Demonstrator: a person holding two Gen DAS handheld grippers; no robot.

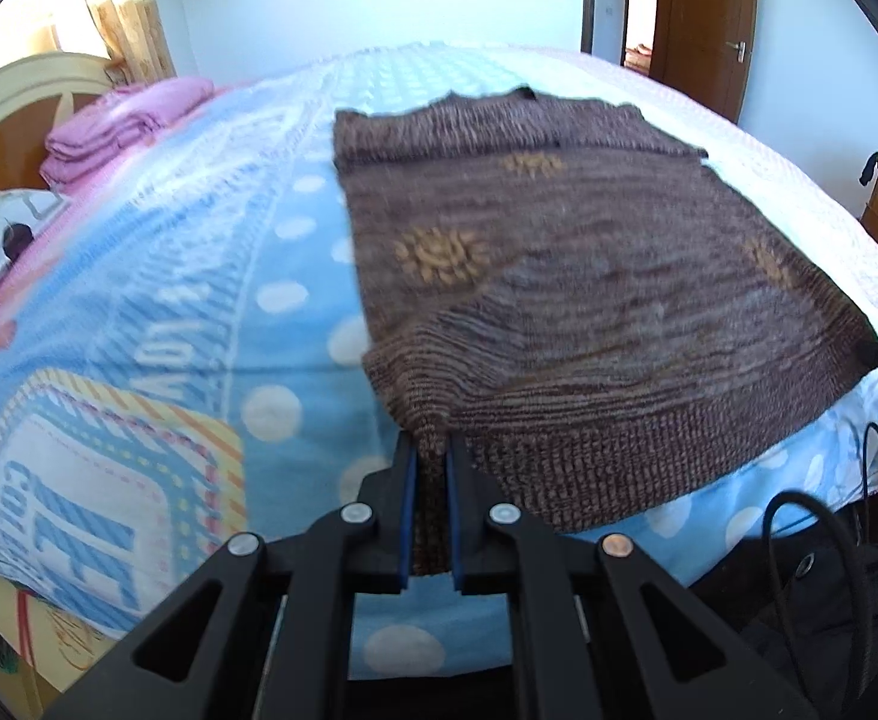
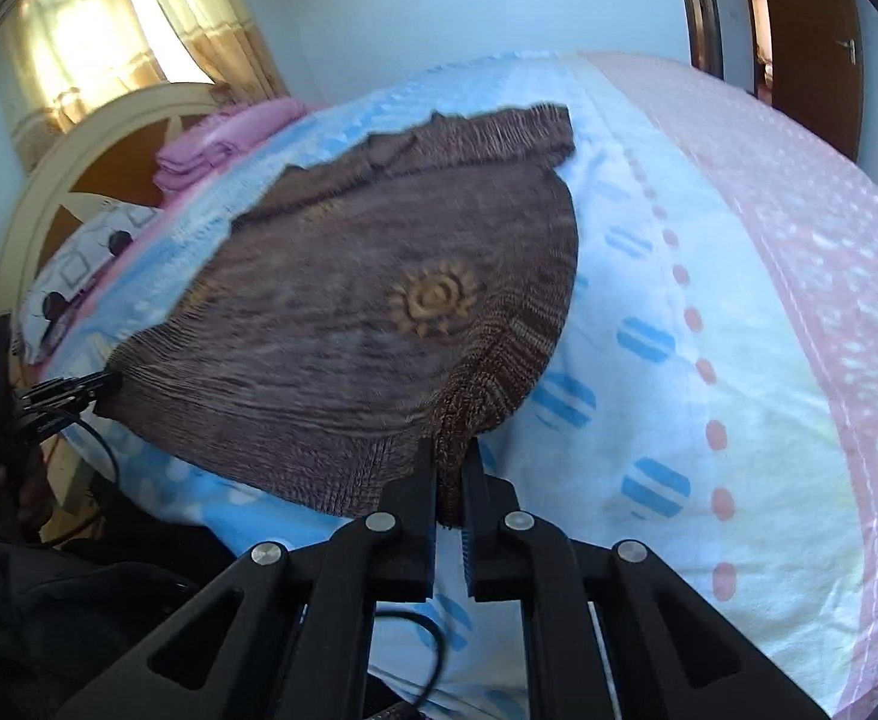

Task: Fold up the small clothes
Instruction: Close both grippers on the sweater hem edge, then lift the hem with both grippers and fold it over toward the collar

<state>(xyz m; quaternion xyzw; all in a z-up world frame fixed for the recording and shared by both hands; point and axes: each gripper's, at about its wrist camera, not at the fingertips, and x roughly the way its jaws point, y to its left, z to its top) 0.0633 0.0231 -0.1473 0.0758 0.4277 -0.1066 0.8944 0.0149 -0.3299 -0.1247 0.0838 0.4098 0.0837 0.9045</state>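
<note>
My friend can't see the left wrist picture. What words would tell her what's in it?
The left gripper pinches a corner of a brown knitted sweater spread on a blue dotted blanket. Folded pink cloth lies far left.

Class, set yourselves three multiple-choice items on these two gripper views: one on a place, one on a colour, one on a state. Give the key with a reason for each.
1. Where does the folded pink cloth lie?
A. By the headboard
B. On the sweater
C. On the floor

2. What colour are the sun motifs on the sweater?
A. White
B. Yellow
C. Green

3. How do the two grippers stand?
A. Both open, clear of the cloth
B. One shut, one open
C. Both shut on the sweater's hem corners

Key:
1 A: the pink cloth sits at the bed's far end beside the headboard, apart from the sweater.
2 B: the sun motif is yellow on brown knit.
3 C: the left gripper and right gripper each have knit pinched between their jaws.
</note>
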